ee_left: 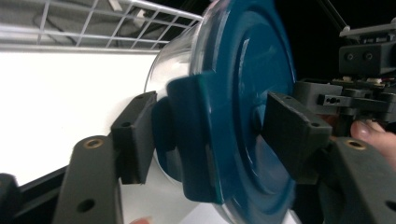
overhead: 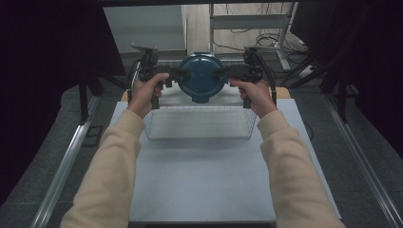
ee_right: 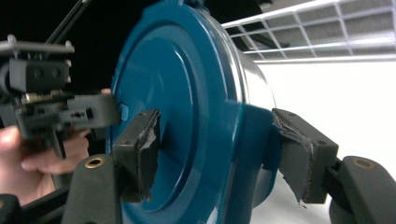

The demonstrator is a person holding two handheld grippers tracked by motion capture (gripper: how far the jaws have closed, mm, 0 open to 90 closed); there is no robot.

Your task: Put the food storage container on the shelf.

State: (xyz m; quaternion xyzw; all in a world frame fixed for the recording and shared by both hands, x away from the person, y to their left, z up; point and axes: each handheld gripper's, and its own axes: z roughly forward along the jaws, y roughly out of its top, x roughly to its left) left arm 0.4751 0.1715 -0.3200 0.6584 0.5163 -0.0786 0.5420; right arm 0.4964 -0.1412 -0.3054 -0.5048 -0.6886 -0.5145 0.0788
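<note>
A round clear container with a dark blue lid point(overhead: 202, 76) hangs in the air over the far rim of the wire basket point(overhead: 199, 124), its lid turned toward the high camera. My left gripper point(overhead: 183, 73) grips its left edge and my right gripper point(overhead: 222, 72) its right edge. In the left gripper view the left gripper point(ee_left: 212, 135) straddles a blue latch tab of the container point(ee_left: 243, 93), pads against both sides. In the right gripper view the right gripper point(ee_right: 217, 154) clamps the container point(ee_right: 187, 93) rim, one pad on the lid face, the other behind a latch.
The basket stands at the far end of a white table top point(overhead: 204, 180), and its wire wall shows behind the container point(ee_left: 93, 23) point(ee_right: 327, 32). Dark curtains flank both sides. A metal shelf frame point(overhead: 247, 21) and cables lie beyond the table.
</note>
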